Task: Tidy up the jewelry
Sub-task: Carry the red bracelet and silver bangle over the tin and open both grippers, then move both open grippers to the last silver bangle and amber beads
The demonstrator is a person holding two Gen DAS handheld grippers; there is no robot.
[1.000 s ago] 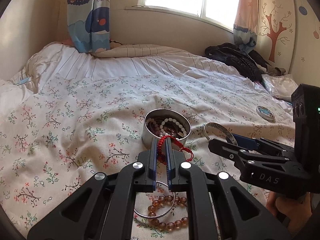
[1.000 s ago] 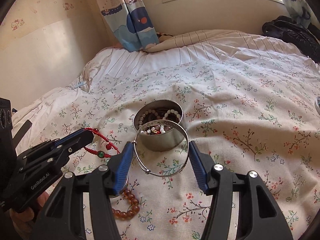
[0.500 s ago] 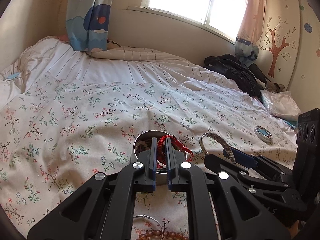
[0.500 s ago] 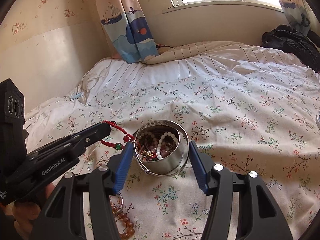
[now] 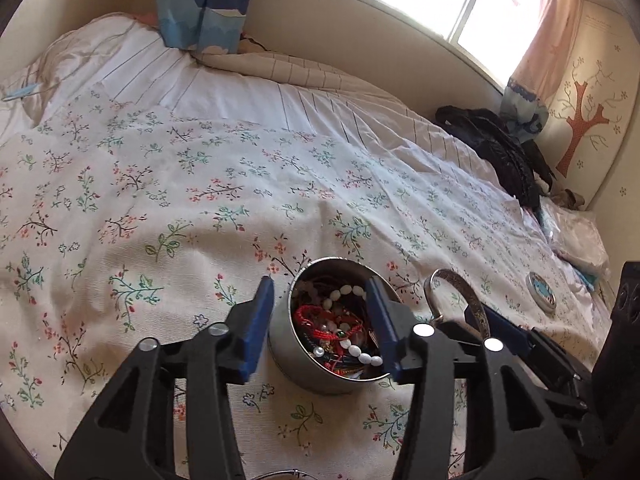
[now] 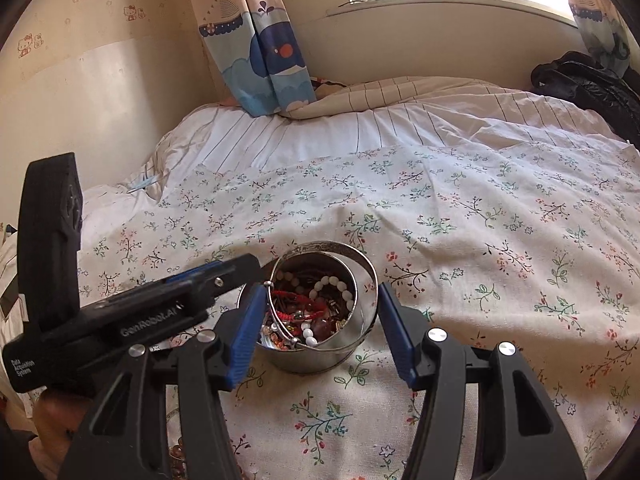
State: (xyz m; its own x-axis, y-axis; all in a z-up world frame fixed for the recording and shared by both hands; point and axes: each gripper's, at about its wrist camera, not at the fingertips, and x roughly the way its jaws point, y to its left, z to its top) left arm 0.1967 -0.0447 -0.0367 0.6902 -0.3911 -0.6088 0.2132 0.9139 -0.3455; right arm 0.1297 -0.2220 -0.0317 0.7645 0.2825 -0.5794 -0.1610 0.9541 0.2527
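Now left gripper [image 5: 320, 320] opening, red bracelet [image 5: 320, 322] dropped into tin [image 5: 288, 364], right gripper [image 6: 318, 326] clamping bangle [image 6: 366, 276].

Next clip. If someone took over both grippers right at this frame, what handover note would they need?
Left gripper: jaws opening over the metal tin, gripping nothing.
Right gripper: shut on the silver bangle, held over the tin's rim.
Done: the red cord bracelet lies in the tin among bead strings.
Left: drop the bangle in; amber beads remain on the floral quilt.
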